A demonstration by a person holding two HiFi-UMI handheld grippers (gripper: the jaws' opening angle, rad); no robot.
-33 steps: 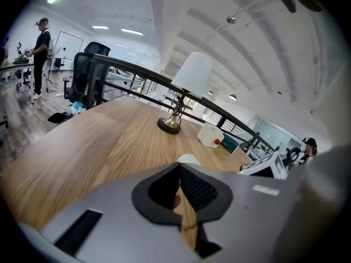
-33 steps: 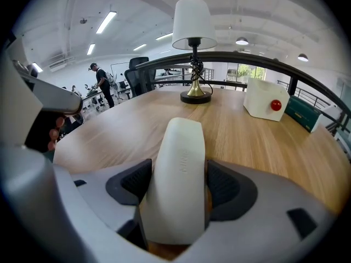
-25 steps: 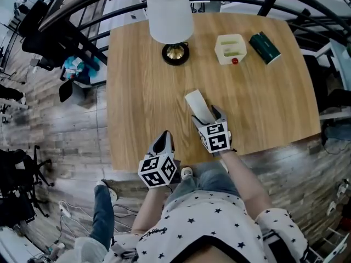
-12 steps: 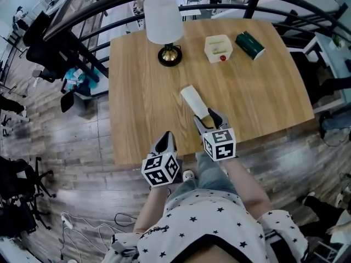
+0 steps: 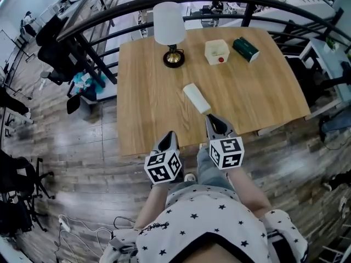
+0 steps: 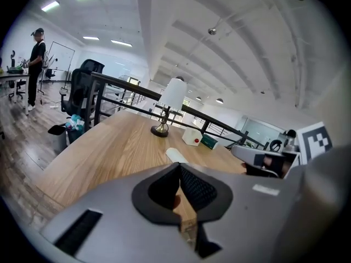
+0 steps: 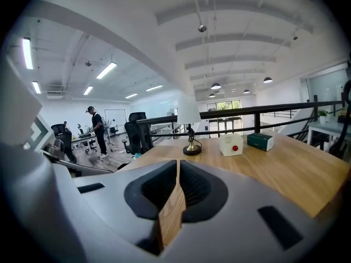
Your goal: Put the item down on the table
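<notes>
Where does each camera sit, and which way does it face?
Head view: on the person's head, facing steeply down at the table; shows starred shirt, left gripper, right gripper.
Left gripper view: on that gripper, facing across the table toward the lamp; own jaws together.
Right gripper view: likewise; jaws have just been closing, nothing between.
All share lamp, white box, green box.

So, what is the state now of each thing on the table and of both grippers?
White tube: lying flat on the table, free of both grippers.
Lamp: standing upright.
White box: sitting upright.
Green box: lying flat.
Left gripper: jaws together, empty.
Right gripper: jaws have just been closing, now together, nothing between them.
</notes>
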